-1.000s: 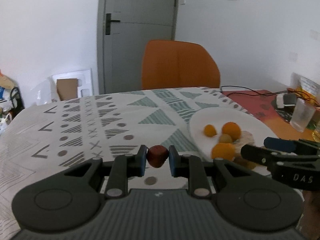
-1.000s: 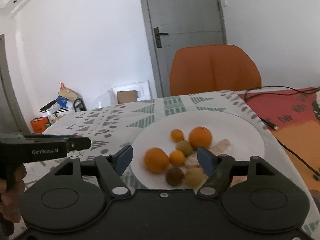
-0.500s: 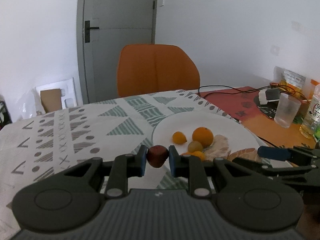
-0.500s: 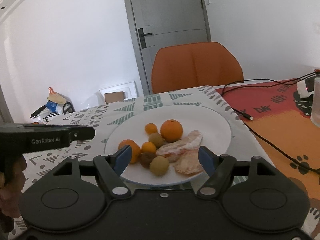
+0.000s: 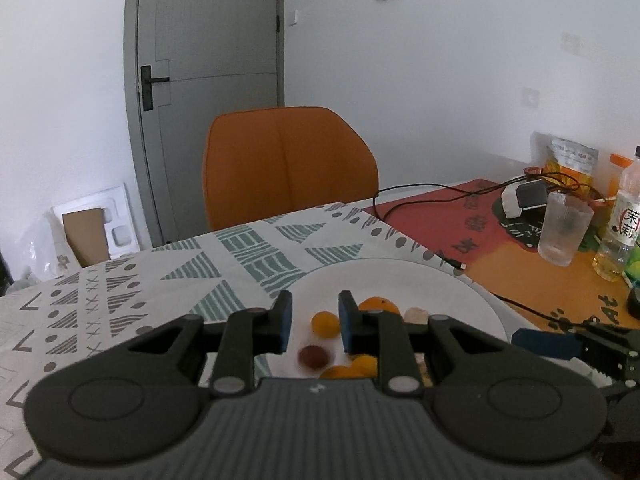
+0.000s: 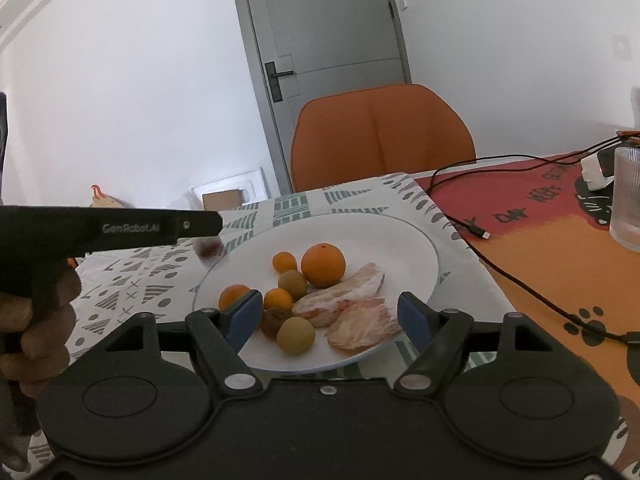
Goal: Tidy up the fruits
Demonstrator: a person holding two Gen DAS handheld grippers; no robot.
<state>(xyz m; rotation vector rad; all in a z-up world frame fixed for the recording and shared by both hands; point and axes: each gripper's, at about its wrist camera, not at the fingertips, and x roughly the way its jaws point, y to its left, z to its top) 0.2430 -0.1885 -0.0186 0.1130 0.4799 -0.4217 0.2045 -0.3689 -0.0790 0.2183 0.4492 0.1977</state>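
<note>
A white plate on the patterned tablecloth holds several oranges, among them a large orange, brownish-green fruits and two pale peeled pieces. My left gripper is open above the plate's left part. A small dark red fruit shows blurred below its jaws, free of them. In the right wrist view the same red fruit is blurred just under the left gripper's tip, over the plate's left rim. My right gripper is open and empty at the plate's near edge.
An orange chair stands behind the table. To the right lie a red-orange mat, black cables, a ribbed glass, a bottle and a charger. A grey door is at the back.
My left gripper moved right over the plate and opened. The dark red fruit left its jaws and is dropping toward the plate. The right gripper stayed open and drew back a little.
</note>
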